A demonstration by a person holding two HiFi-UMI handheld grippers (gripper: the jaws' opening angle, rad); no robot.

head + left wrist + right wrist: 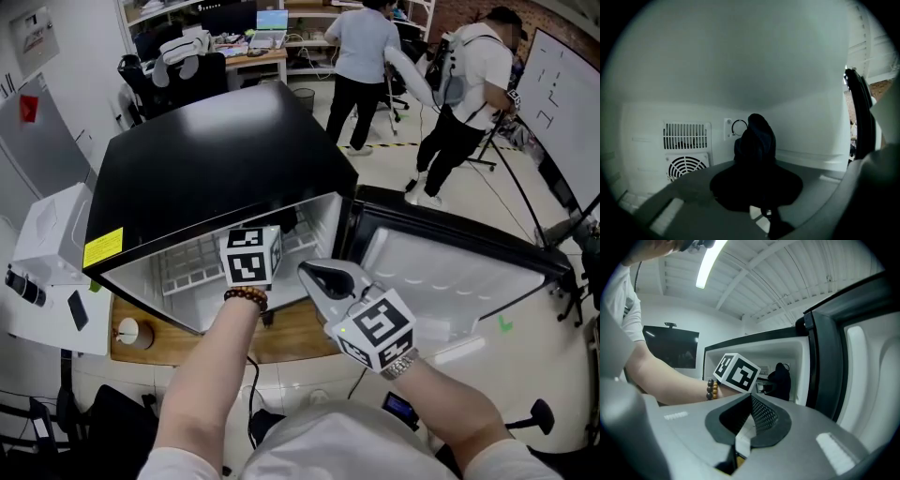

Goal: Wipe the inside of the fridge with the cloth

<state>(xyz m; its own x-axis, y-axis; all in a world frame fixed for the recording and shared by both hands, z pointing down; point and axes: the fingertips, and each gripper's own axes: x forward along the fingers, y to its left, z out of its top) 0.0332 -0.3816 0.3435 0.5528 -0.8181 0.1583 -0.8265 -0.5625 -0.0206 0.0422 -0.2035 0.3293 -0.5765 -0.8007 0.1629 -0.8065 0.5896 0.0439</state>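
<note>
At the left of the head view a black mini fridge [206,159] stands on a wooden desk [295,339]. Its door [450,272] is swung open to the right. The left tongs [755,164] reach into the cavity and are closed to a narrow gap on the dark cloth [754,138]. The cloth stands up from them as a bunched lump in front of the white back wall; I cannot tell if it touches the wall.

In my judgement the cloth is light, soft and limp, and it will fold under pressure. A grip on a thick bunch, as now, should leave enough loose fabric to press against the walls.

The right tongs [750,399] are outside, near the opening, with both sides pressed fully together and nothing between them.

Only the left gripper view shows the back wall in detail. It has a slotted vent [687,136], a round fan grille [686,166] below it, and a thermostat dial [739,127] just behind the cloth. In the head view the marker cube [251,258] covers the grip, but the wire shelf [192,267] is visible there. The right gripper view shows the cloth from the side, inside the fridge, past a beaded bracelet [711,389].
</note>
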